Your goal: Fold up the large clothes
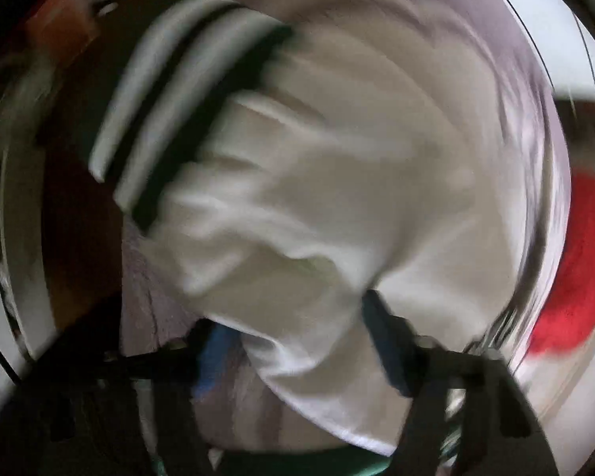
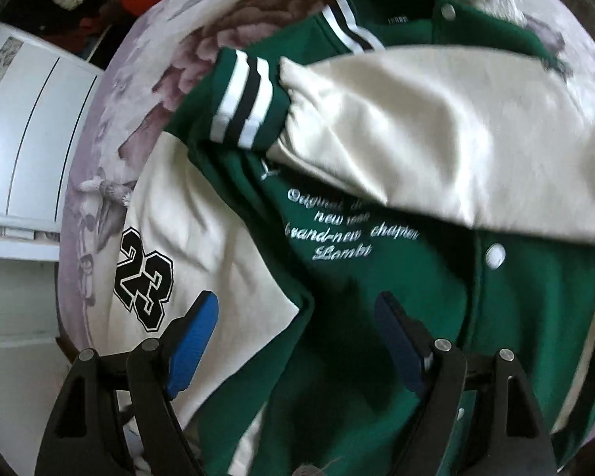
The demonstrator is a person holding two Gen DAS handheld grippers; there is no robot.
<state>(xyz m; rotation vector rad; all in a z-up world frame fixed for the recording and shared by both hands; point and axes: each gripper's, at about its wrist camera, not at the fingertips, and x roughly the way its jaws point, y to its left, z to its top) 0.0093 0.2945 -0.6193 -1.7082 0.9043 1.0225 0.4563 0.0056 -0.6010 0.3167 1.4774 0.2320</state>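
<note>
The green and cream jacket lies on the flowery bed cover; one cream sleeve is folded across it; the rest is not folded yet; the left gripper pinches the sleeve; the right gripper hangs open, holding nothing.

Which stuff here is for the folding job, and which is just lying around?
For the job:
- green jacket
- its cream sleeve, laid across the front
- striped cuff
- right tongs, open above the jacket
- left tongs, cream sleeve between them

Just lying about:
- flowered bedspread
- white cabinet
- red thing, too blurred to name
</note>
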